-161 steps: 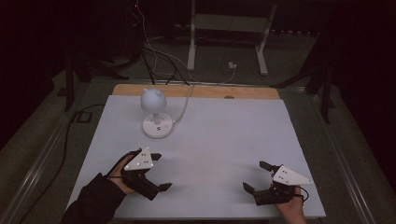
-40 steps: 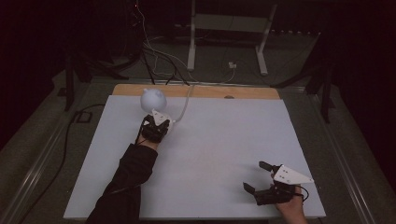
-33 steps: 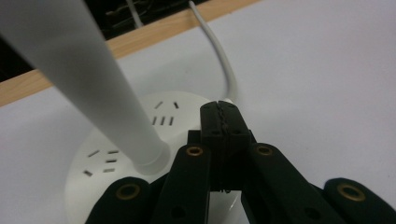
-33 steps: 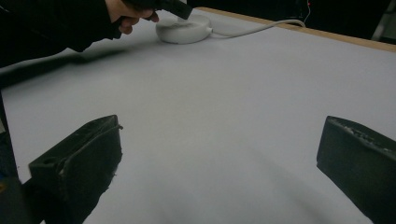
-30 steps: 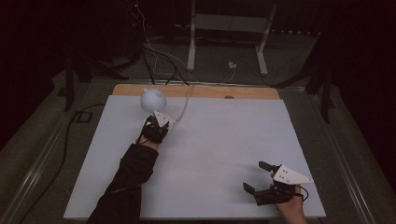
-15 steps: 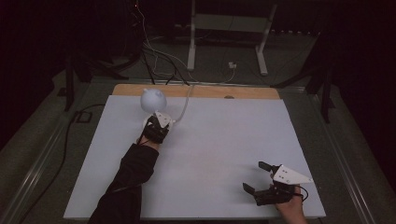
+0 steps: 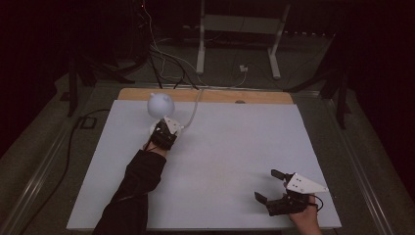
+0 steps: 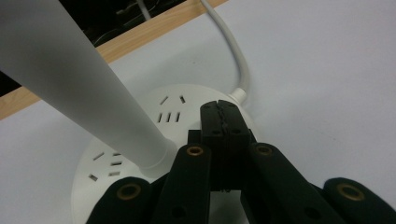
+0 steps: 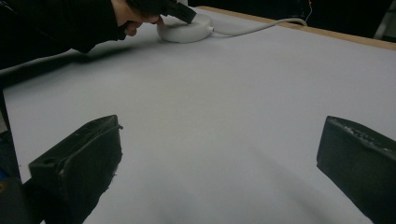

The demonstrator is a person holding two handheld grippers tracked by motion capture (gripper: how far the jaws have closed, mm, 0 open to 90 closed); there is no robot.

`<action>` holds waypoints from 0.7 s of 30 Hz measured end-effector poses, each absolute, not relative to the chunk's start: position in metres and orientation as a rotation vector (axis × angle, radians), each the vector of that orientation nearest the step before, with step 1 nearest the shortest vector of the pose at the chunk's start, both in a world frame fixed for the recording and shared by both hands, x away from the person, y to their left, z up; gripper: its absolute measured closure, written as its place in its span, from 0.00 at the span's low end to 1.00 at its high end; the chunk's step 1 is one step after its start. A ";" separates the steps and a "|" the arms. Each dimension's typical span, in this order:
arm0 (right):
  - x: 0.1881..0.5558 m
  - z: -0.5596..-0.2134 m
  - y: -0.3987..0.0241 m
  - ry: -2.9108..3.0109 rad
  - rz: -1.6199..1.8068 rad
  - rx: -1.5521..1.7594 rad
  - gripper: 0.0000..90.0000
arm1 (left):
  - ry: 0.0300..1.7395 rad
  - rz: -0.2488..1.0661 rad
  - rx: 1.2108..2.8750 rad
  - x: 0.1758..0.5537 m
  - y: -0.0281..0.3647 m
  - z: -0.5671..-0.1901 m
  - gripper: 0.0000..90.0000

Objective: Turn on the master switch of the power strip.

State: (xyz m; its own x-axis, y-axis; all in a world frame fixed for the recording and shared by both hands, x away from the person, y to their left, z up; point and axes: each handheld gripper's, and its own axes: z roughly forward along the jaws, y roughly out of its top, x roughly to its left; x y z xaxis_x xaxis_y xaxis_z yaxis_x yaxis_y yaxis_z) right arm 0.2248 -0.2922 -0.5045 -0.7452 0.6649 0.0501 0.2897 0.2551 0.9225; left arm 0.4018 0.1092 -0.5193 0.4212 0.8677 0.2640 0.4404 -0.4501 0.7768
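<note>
Dim room, dark surroundings; evenly lit tabletop, soft shadows.

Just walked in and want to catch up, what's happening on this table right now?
A person works a white desk lamp at the table's far left. The left tongs are shut, tips pressed together on the lamp's round base, beside its stem and near where the cord enters. The right tongs rest open on the white table near the front right corner, holding nothing.

The lamp is white, with a round globe head on a tapering stem that rises tilted from a flat round base. The base carries socket slots on top. A white cord leaves the base toward the table's wooden far edge, near which the lamp stands.
</note>
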 end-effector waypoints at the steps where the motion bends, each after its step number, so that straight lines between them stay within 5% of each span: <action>1: 0.225 -0.504 -0.292 2.183 1.487 0.874 0.00 | 1.096 0.887 2.062 0.402 0.110 -0.519 1.00; 21: 0.224 -0.505 -0.291 2.188 1.484 0.865 0.00 | 1.071 0.889 2.094 0.404 0.109 -0.520 1.00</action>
State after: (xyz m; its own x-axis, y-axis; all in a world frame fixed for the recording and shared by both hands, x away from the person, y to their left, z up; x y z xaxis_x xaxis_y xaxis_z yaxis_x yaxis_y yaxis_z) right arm 0.2244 -0.2911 -0.5045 -0.7486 0.6616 0.0443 0.2858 0.2617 0.9219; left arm 0.4037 0.1088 -0.5200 0.4456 0.8494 0.2827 0.4349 -0.4815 0.7610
